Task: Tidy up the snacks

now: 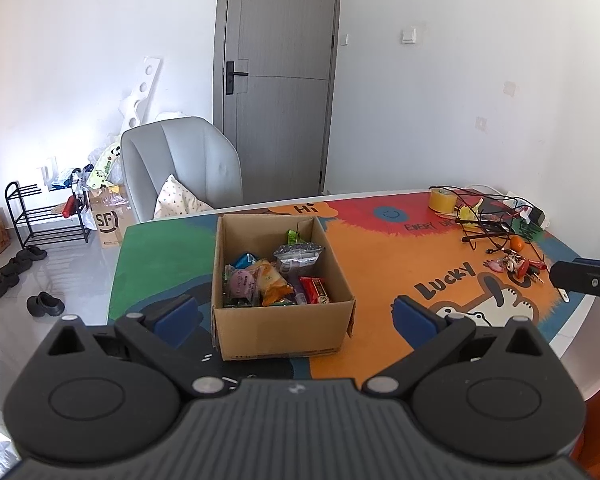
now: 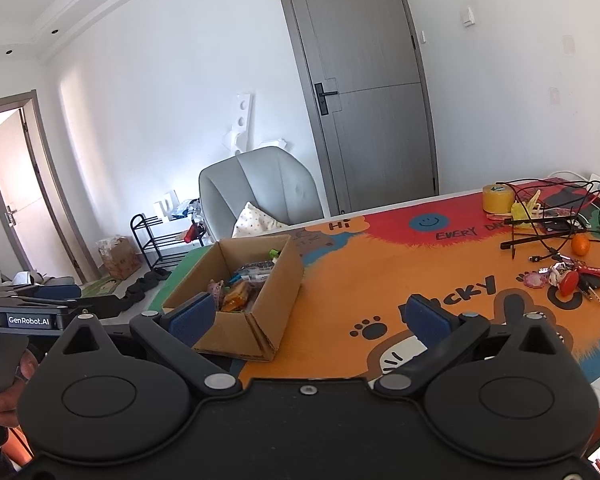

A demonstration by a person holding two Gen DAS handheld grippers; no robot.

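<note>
While both pairs of jaws were held spread and empty, the open brown cardboard box [image 1: 283, 288] of wrapped snacks [image 1: 276, 280] was seen straight ahead of the left gripper [image 1: 296, 314], but left of the right gripper [image 2: 308, 316], so the left was judged nearer.

box [image 1: 284, 330]: plain matt cardboard
snacks [image 1: 278, 280]: shiny crinkly plastic wrappers
table mat [image 2: 380, 276]: smooth printed, slight sheen

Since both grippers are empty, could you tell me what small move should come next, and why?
Probably lower the open left gripper into the cardboard box toward the red packet: the snacks lie jumbled inside, the box sits right between its fingers, and the right gripper is off to the side.
</note>
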